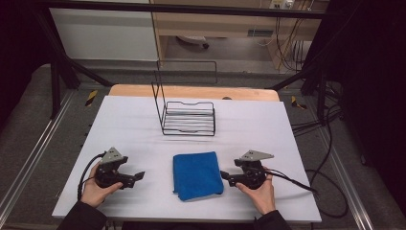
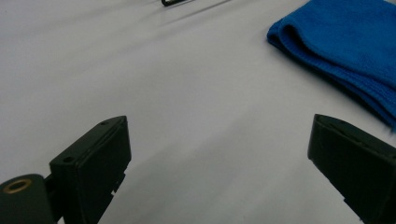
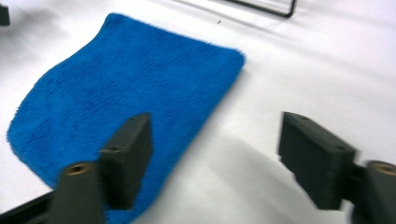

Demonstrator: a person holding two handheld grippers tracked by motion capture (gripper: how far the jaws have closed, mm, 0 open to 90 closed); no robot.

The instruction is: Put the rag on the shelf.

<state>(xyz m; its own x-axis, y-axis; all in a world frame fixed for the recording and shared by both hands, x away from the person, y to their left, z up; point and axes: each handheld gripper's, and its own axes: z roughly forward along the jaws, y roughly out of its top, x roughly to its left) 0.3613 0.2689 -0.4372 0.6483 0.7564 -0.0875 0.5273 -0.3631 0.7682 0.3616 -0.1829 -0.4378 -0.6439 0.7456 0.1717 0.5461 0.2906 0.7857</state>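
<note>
A folded blue towel (image 1: 197,175) lies flat on the white table (image 1: 124,124), near the front edge. My left gripper (image 1: 140,176) rests to the towel's left with a strip of bare table between them. In the left gripper view its jaws (image 2: 219,140) stand wide open over bare table, and the towel's folded edge (image 2: 345,42) lies ahead at the upper right. My right gripper (image 1: 224,176) sits at the towel's right edge. It is open (image 3: 215,135): one jaw hangs over the towel (image 3: 126,93), the other over bare table, and nothing is gripped.
A black wire rack (image 1: 187,117) stands at the middle back of the table, its base bar visible (image 3: 271,7). Black cables (image 1: 330,191) trail off the table's right side. A wooden board edge (image 1: 191,91) lies behind the white surface.
</note>
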